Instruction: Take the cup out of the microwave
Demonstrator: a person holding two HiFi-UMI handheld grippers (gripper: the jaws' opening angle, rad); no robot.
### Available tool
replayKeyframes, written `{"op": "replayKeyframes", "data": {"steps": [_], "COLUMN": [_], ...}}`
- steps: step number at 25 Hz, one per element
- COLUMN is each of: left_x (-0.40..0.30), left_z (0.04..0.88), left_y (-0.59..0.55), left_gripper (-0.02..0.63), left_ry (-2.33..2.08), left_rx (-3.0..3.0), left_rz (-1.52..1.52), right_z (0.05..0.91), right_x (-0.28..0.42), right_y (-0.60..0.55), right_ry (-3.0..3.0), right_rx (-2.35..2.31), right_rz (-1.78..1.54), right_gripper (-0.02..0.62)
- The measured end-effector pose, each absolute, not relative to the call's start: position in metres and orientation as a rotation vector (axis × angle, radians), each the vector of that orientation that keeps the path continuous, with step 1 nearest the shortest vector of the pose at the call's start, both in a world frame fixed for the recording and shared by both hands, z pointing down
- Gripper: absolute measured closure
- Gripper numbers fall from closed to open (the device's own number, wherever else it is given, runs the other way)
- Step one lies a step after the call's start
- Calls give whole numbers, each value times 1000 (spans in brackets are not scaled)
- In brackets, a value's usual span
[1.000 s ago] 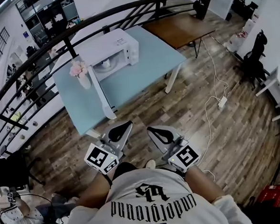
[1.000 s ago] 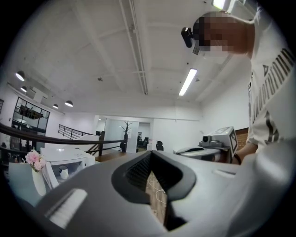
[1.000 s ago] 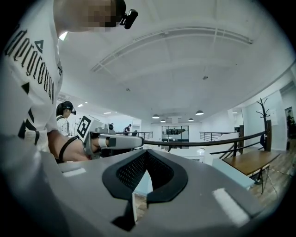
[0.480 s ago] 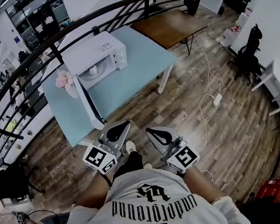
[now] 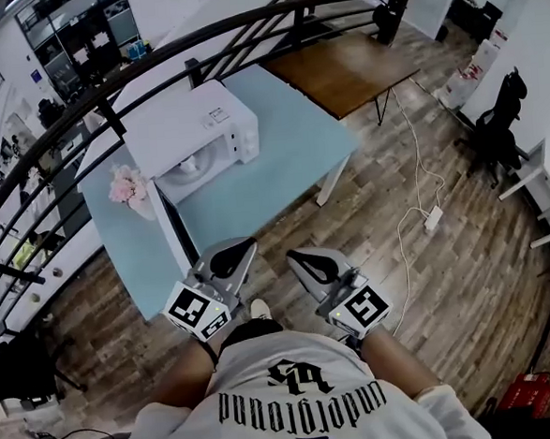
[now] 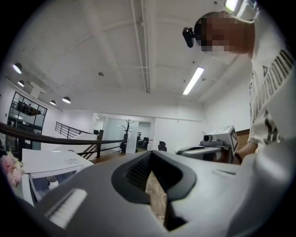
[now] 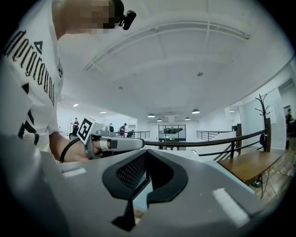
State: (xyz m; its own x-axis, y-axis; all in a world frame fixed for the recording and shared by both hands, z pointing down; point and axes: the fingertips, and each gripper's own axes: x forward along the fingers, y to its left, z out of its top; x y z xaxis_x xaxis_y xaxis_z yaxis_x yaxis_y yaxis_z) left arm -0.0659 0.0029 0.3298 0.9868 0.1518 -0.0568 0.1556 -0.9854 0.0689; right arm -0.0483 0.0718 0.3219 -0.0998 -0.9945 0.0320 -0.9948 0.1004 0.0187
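While you are standing short of the pale blue surface [image 5: 284,143], you are holding the left gripper [image 5: 239,251] and the right gripper [image 5: 302,257] level, side by side. Both are showing fingers pressed together, gripping nothing. The cup [image 5: 190,162] is sitting inside the white microwave [image 5: 188,117] (its door [image 5: 171,232] is hanging open), well apart from both grippers.

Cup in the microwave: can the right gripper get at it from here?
Probably not yet. The door hangs open, leaving the way free, but the right gripper is shut and short of the table.
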Motion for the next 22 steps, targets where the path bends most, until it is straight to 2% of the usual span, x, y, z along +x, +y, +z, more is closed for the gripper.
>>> {"op": "replayKeyframes", "data": {"steps": [13, 22], "left_x": [-29, 3], "left_z": [329, 337], "left_y": [-116, -145], "left_gripper": [555, 555], "left_ry": [95, -268], "left_rx": [3095, 3086], "left_rz": [-41, 6], "right_z": [319, 328], "right_x": [1, 50], "right_y": [-58, -98], "right_ry": [-2424, -2642], "right_rx": [1951, 1684], "right_rz": [-8, 19], "right_gripper": [595, 595]}}
